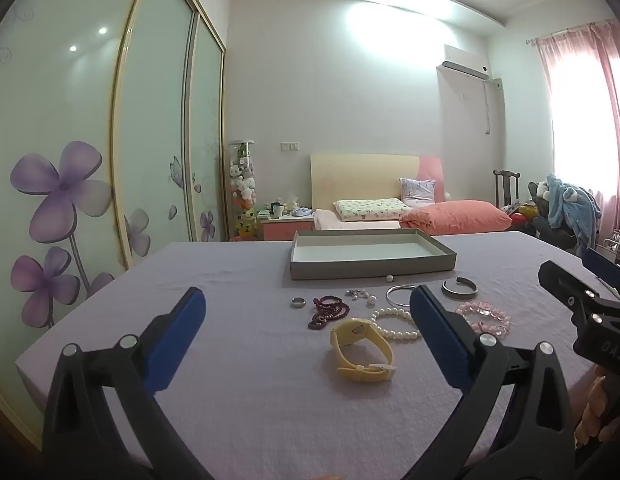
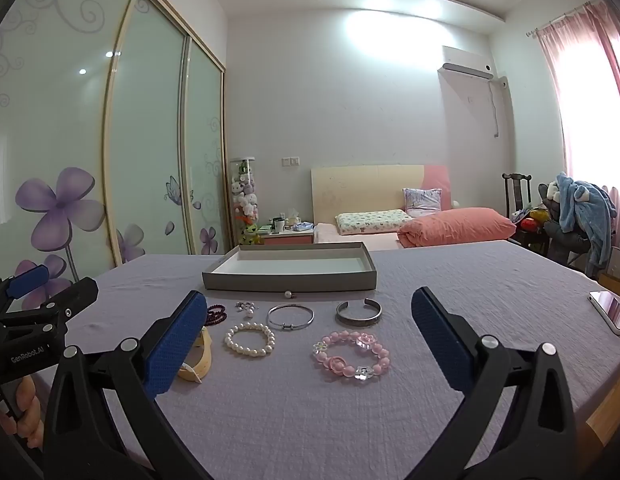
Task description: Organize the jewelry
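While nothing yet lies in the tray [image 2: 288, 280], both tools hover low over the surface [image 2: 450, 280], fingers spread wide and empty: left gripper [image 1: 306, 328], right gripper [image 2: 306, 328]. Poised so, probably, to pick the first piece.

Laid out loose in front of the tray, near its long side, so as to be reached singly:
- In the left view: watch [image 1: 362, 354] at centre; ring [image 1: 298, 303] and dark beads [image 1: 328, 310] toward 11 o'clock of it; small earrings [image 1: 360, 295], perhaps studs, too small to tell, at 12.
- In the right view: pearl bracelet [image 2: 250, 339] toward 9 o'clock of the pink bracelet [image 2: 352, 354]; bangle [image 2: 291, 316] and cuff [image 2: 358, 312] beyond them, at 11 and 12; a lone pearl [image 2: 287, 294] just before the tray wall.
- Phone [image 2: 612, 312] far out at 3 o'clock, well apart from the jewelry.

Tray set open side up, at 12 o'clock of everything, seemingly as the destination.
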`<state>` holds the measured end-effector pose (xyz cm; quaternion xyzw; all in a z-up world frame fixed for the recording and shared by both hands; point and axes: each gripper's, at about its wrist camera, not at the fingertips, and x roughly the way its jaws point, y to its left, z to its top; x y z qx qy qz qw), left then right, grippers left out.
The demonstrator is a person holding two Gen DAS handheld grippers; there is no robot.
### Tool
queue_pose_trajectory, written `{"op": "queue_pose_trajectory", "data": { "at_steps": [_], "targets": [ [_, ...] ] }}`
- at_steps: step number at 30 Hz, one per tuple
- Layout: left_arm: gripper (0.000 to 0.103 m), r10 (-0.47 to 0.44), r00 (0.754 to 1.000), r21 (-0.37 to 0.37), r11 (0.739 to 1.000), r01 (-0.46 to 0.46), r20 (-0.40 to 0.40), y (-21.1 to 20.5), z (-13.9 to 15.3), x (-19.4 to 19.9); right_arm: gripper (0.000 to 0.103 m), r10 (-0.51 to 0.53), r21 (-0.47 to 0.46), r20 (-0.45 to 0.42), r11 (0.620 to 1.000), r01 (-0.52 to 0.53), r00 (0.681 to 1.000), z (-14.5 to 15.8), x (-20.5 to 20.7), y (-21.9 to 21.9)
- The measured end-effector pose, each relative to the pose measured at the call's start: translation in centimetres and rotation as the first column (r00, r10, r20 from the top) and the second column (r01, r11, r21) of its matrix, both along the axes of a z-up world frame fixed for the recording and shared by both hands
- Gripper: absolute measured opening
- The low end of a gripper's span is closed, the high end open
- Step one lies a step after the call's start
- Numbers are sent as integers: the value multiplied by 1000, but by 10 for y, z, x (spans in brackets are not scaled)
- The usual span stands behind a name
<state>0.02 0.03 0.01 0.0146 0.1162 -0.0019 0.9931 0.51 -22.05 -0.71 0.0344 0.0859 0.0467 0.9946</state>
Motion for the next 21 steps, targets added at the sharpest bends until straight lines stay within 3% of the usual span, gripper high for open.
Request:
{"op": "queue_pose_trajectory", "data": {
  "at_steps": [21],
  "targets": [
    [99, 5, 1000, -3, 1000, -5, -4, -2, 0, 3, 101, 1, 2, 1, 1000, -1, 1000, 0, 0, -1]
  ]
}}
